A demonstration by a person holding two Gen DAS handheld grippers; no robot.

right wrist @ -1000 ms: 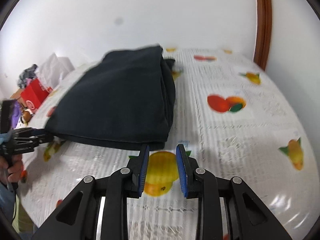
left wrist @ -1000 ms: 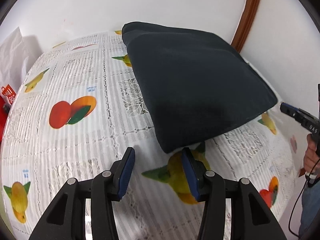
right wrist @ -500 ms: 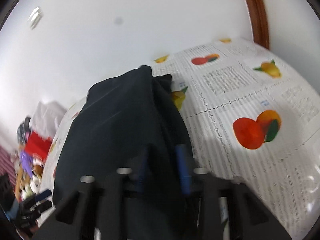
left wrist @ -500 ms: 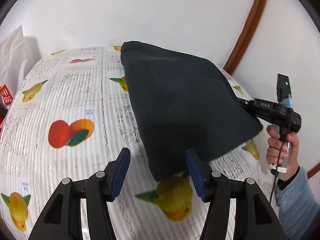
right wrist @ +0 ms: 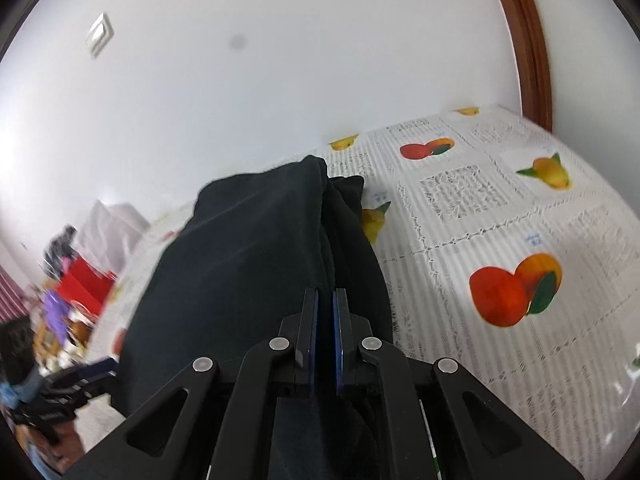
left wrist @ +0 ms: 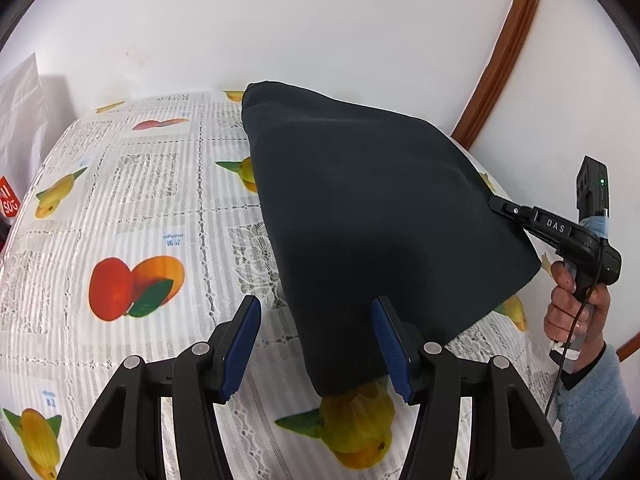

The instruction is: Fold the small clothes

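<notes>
Black folded garment [left wrist: 384, 216] pinched in right gripper [right wrist: 325, 304]; left gripper [left wrist: 316, 344] half-open, empty.

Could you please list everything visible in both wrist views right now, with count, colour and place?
garment: one, dark navy, folded on the table, its near corner between the left gripper's fingers.
tablecloth: one, white lace pattern with fruit prints, covering the table.
white bag: one, at the table's far left edge.
red bag: one, beyond the table, blurred.
door frame: one, brown, against the white wall.
left gripper: black with blue pads, open around the garment's corner.
right gripper: black with blue pads, shut on the garment's edge.
hand: one, light blue sleeve, holding the right gripper's handle.
</notes>
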